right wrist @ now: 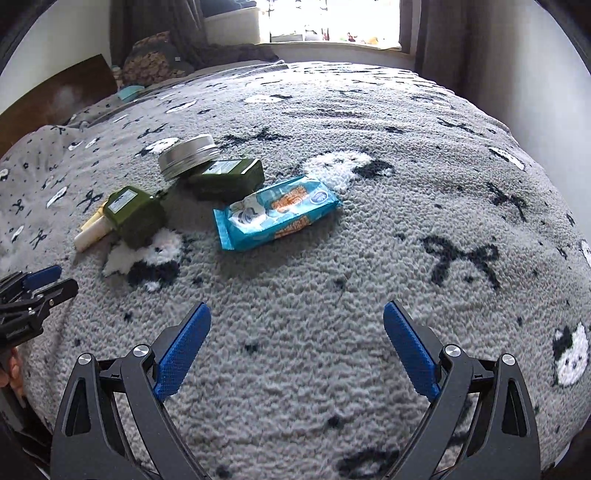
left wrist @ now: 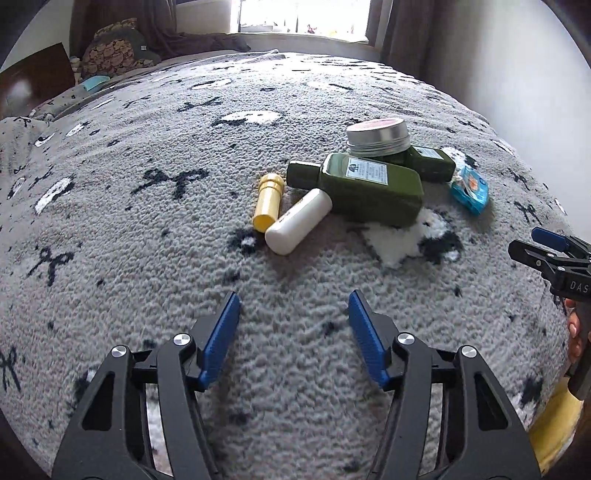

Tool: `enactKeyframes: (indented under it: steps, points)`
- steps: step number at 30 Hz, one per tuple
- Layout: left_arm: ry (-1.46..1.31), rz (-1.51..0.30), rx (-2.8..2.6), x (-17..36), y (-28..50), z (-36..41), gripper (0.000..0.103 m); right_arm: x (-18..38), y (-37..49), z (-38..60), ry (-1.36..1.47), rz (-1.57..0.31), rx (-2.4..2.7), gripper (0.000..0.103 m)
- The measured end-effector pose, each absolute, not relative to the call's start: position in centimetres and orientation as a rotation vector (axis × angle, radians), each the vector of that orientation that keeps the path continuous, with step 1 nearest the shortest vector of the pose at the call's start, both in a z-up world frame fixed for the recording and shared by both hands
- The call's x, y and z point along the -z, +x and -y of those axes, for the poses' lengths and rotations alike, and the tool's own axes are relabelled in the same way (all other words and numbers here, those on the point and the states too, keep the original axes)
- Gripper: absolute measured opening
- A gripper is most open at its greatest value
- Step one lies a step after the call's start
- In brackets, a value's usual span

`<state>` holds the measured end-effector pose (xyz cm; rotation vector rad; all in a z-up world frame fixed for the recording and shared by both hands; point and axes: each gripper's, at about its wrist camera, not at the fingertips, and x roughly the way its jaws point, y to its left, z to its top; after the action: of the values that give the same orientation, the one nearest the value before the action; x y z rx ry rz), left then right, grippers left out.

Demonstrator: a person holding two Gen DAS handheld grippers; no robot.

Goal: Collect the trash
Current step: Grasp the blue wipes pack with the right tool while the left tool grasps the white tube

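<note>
Daylit room, strong fisheye warp in both wrist views.

Light came from the window (left wrist: pixel 303 16) at the far end; panes were blown out to white, no detail outside. Bed cover (left wrist: pixel 147 229) was evenly lit, a bit flat and grey, w/ soft short shadows under the green bottle (left wrist: pixel 373 184) and blue packet (right wrist: pixel 277 212). Metal tin (left wrist: pixel 378 136) showed a mild sheen on its lid. Curtains and corners were dim. Edges curved hard, black vignette at frame corners. Centre was sharp; far end of room looked softer, slight compression noise. No motion blur seen.
</note>
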<state>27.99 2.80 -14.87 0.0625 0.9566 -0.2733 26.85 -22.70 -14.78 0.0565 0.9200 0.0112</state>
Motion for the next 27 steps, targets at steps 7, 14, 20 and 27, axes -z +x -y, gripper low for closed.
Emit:
enactKeyframes:
  steps: [7,14,20,27]
  points:
    - [0.069,-0.954,0.293,15.4,31.3,-1.8,0.056,15.6,30.4,22.4,0.119,-0.960,-0.066,0.095]
    - [0.066,-0.960,0.311,15.8,33.4,-1.2,0.054,16.2,33.5,21.4,0.129,-0.970,-0.075,0.096]
    - [0.091,-0.959,0.312,15.9,33.7,-0.3,0.035,16.3,35.9,20.9,0.128,-0.973,-0.062,0.096]
    - [0.094,-0.956,0.312,15.7,32.7,-0.5,0.020,16.4,36.4,20.2,0.033,-0.965,-0.043,0.064]
